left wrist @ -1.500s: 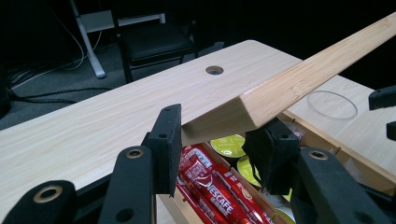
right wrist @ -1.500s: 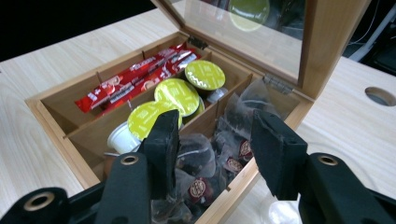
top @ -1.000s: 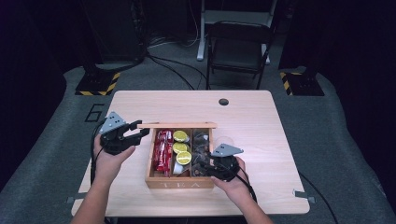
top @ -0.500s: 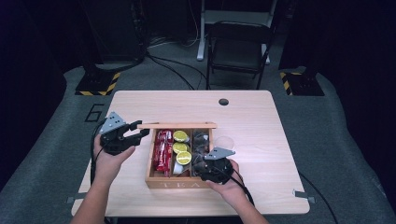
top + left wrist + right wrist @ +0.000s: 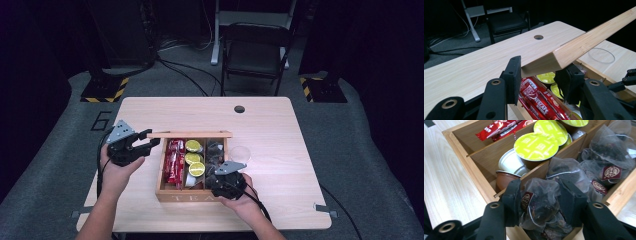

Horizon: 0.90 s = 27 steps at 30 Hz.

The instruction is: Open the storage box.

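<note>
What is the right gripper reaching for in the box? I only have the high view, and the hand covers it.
Observer: The right gripper has a clear tea bag of dark leaves between its jaws, which have just been closing; both pads touch it.
Operator: And the left one?
Observer: The left gripper clamps a corner of the wooden lid, holding it raised.
Operator: The red packets?
Observer: The red sachets read Nescafe.

Right gripper [image 5: 216, 178] has closed around a tea bag [image 5: 540, 202].
</note>
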Each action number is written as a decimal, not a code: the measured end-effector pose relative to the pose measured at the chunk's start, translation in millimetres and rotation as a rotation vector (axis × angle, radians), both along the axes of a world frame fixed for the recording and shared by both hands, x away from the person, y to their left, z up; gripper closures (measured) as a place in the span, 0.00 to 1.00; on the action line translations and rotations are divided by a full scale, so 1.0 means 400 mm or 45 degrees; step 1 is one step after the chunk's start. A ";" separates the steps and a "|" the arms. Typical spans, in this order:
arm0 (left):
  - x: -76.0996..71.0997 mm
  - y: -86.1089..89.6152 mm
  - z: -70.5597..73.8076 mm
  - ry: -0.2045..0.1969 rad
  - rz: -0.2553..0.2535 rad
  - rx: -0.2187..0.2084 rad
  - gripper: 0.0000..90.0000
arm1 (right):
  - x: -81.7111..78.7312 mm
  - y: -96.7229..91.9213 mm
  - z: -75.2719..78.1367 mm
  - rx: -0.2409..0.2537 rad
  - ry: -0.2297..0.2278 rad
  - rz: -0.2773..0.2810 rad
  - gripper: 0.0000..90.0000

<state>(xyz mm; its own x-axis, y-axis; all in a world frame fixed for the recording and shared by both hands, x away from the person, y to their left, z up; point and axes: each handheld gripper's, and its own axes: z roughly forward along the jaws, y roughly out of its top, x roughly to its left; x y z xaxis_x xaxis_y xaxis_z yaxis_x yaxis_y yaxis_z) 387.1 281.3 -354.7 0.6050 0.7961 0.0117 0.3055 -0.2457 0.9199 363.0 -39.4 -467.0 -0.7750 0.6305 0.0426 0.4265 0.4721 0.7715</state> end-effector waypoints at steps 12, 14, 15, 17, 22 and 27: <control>-0.001 0.000 -0.001 -0.001 0.001 0.000 0.63 | 0.005 0.001 -0.005 -0.007 0.023 0.031 0.71; -0.001 0.000 -0.001 -0.001 0.001 -0.001 0.63 | 0.004 0.001 -0.004 0.000 0.029 0.022 0.76; -0.001 -0.001 -0.002 -0.004 0.000 -0.007 0.63 | 0.003 -0.001 -0.003 0.005 0.032 0.033 0.78; -0.001 -0.001 -0.002 -0.004 0.000 -0.007 0.63 | 0.003 0.000 -0.003 0.005 0.029 0.028 0.79; -0.002 0.000 -0.001 0.000 -0.001 -0.002 0.63 | 0.001 -0.002 -0.001 0.021 0.031 0.034 0.85; -0.002 0.000 -0.002 0.000 -0.002 -0.001 0.63 | 0.001 -0.007 0.005 0.050 0.054 0.050 0.87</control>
<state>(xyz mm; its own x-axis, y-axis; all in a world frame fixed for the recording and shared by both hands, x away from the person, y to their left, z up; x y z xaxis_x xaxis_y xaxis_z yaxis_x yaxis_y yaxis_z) 386.3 281.1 -355.4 0.6060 0.7954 0.0110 0.3050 -0.2451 0.9203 363.5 -42.2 -465.0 -0.7963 0.5966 0.1004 0.4410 0.4588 0.7714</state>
